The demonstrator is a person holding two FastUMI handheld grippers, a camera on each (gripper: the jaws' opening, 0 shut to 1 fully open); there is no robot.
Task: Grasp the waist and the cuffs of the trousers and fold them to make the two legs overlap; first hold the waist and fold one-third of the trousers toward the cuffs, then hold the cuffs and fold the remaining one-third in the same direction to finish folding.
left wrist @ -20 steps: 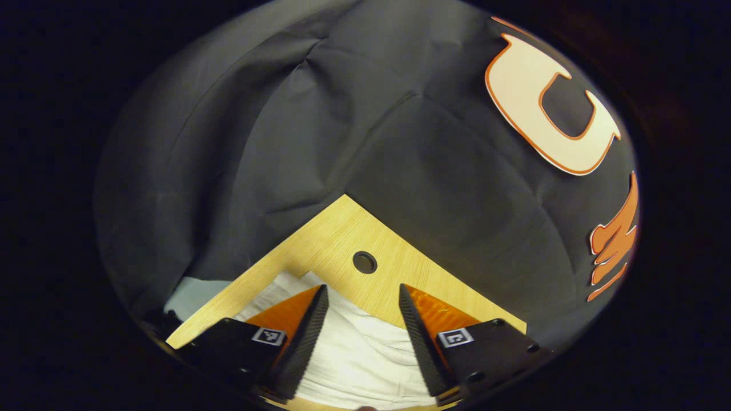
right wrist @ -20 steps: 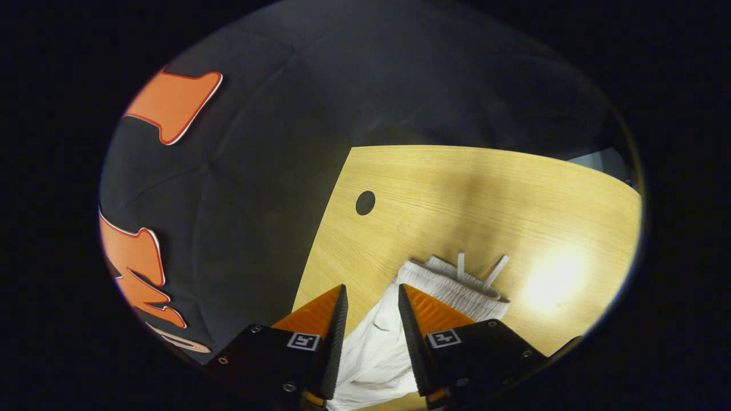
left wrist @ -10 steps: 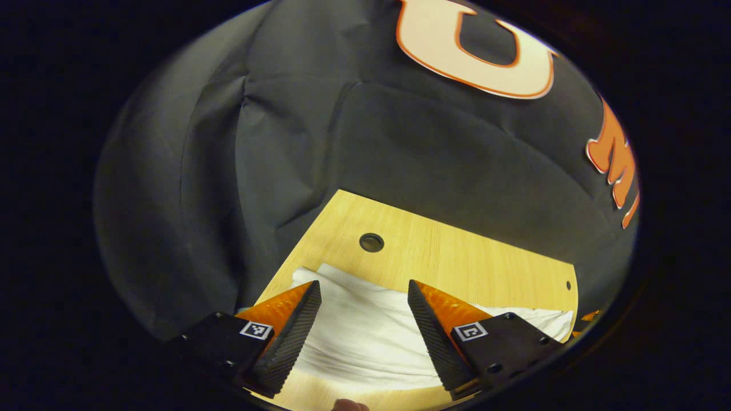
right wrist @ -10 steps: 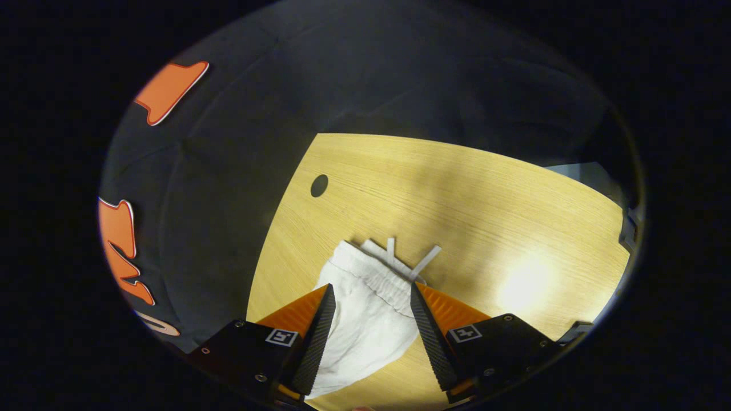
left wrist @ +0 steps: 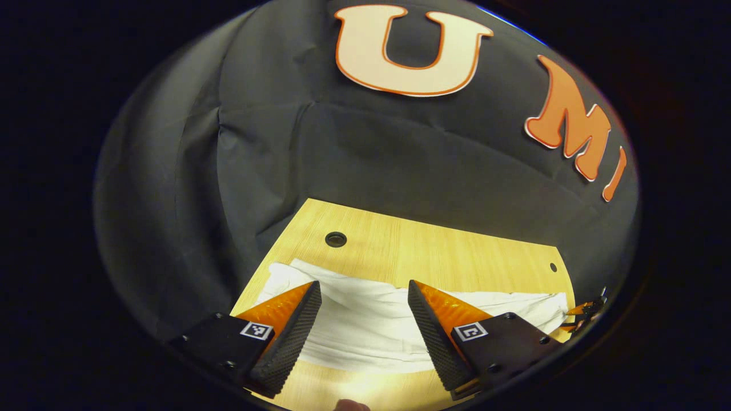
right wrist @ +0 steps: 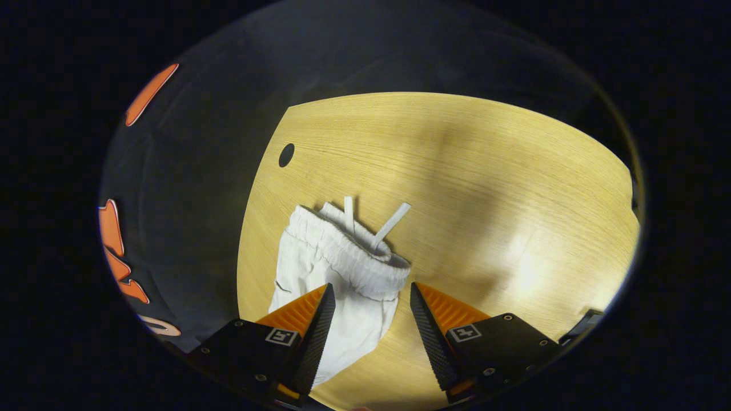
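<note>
Along the table's (right wrist: 485, 171) left edge: soft, light white trousers (right wrist: 320, 285), probably legs overlapped. Gathered waistband (right wrist: 348, 257) best hold; right gripper (right wrist: 368, 325), left gripper (left wrist: 362, 325) both released.

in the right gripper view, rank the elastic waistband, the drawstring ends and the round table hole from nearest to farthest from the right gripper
1. Elastic waistband: just ahead of the open right gripper, slightly left.
2. Drawstring ends: lying on the table just past the waistband, centre.
3. Round table hole: farthest, up left near the table edge.
</note>
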